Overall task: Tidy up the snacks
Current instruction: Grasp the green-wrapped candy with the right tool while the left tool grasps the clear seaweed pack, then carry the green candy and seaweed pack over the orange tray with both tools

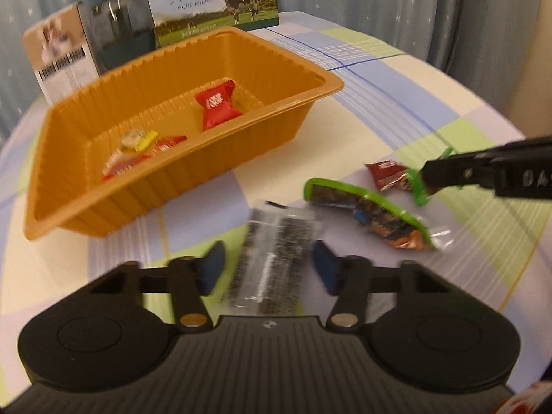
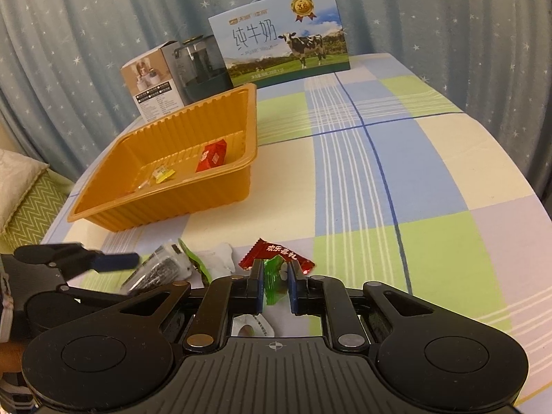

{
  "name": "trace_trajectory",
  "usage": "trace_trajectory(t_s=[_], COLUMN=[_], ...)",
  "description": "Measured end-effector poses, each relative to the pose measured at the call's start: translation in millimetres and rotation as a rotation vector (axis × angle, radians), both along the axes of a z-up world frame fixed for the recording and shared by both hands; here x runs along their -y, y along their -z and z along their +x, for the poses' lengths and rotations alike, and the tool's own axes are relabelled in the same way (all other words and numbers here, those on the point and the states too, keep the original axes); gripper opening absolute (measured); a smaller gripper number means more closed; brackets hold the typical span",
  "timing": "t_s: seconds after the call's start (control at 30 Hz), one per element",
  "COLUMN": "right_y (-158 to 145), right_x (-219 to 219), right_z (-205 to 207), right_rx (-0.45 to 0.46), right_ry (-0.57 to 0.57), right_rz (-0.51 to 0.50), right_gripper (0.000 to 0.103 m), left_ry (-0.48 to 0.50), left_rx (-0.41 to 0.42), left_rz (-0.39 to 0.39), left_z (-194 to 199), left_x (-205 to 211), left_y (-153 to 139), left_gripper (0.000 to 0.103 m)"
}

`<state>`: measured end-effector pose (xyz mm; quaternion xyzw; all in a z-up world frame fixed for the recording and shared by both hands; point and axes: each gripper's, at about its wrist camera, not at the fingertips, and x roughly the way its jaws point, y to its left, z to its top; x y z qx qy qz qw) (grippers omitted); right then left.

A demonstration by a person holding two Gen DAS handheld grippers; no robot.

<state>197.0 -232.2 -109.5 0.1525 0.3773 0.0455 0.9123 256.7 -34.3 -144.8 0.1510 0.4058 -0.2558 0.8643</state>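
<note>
An orange tray point(image 1: 310, 110) point(image 2: 220, 193) sits on the table and holds a red snack packet point(image 1: 219, 105) point(image 2: 212, 157) and several small sweets point(image 1: 138, 148). My left gripper point(image 1: 269, 264) is open, its blue pads either side of a clear packet of dark snack point(image 1: 272, 262) point(image 2: 162, 269) lying on the cloth. My right gripper point(image 2: 274, 283) point(image 1: 422, 181) is shut on a green wrapper point(image 2: 274, 284) point(image 1: 415, 186). A dark red sweet point(image 2: 276, 255) point(image 1: 384, 174) lies just beyond it. A green-edged packet point(image 1: 372, 214) lies between the two grippers.
A milk carton box point(image 2: 283, 38) point(image 1: 214, 0), a small appliance box point(image 2: 151, 82) point(image 1: 58, 55) and a dark kettle-like appliance point(image 2: 200, 65) stand behind the tray. A starred curtain hangs behind. The checked tablecloth point(image 2: 396, 189) stretches to the right. A cushion point(image 2: 17, 179) lies at far left.
</note>
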Motion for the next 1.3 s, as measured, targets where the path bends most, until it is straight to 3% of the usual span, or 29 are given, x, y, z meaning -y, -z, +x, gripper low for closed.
trace_trajectory(t_s=[0.07, 0.27, 0.7, 1.3], right_y=[-1, -6, -29, -63], right_x=[-2, -7, -41, -61], right_z=[0, -1, -1, 49], right_rx=[0.002, 0.017, 0.096, 0.204], right_ry=[-0.005, -0.014, -0.151, -0.23], right_rz=[0.002, 0.005, -0.044, -0.077], right_gripper=[0.014, 0.014, 0.014, 0.014], left_ry=[-0.017, -0.172, -0.442, -0.515], left_rx=[-0.012, -0.073, 0.039, 0.151], left_rz=[0.0, -0.05, -0.116, -0.169], left_z=[-1, -13, -40, -15], left_x=[-1, -13, -46, -54], left_y=[-1, -7, -50, -88], left_gripper=[0.036, 0.034, 0.034, 0.034])
